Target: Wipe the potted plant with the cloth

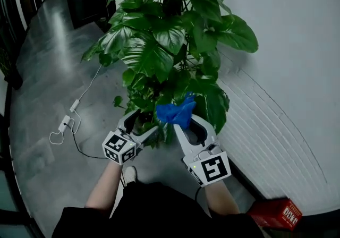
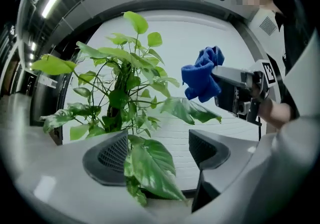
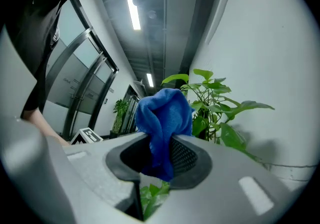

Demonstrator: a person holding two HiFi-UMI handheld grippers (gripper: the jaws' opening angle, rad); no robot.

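2 grippers work at the near side of the potted plant, which stands on the floor close against the white wall. Your right gripper is clamped on the blue cloth. The jaws pinch its lower part, so a loose bunch stands up past the tips, ready to serve as the wiping face. From the head view that bunch sits just beside the lower leaves, near a big dark leaf on the wall side; I cannot tell if it touches.

Your left gripper has its jaws well apart, with 1 drooping leaf standing between them, unpinched. I judge that you place it there to steady or back the leaf while the cloth comes across, since a leaf on a thin stalk would swing away under a wipe. Close gently if you close at all, because the leaf would crease easily. Wiping looks barely begun: most of the foliage higher up is well apart from the cloth.
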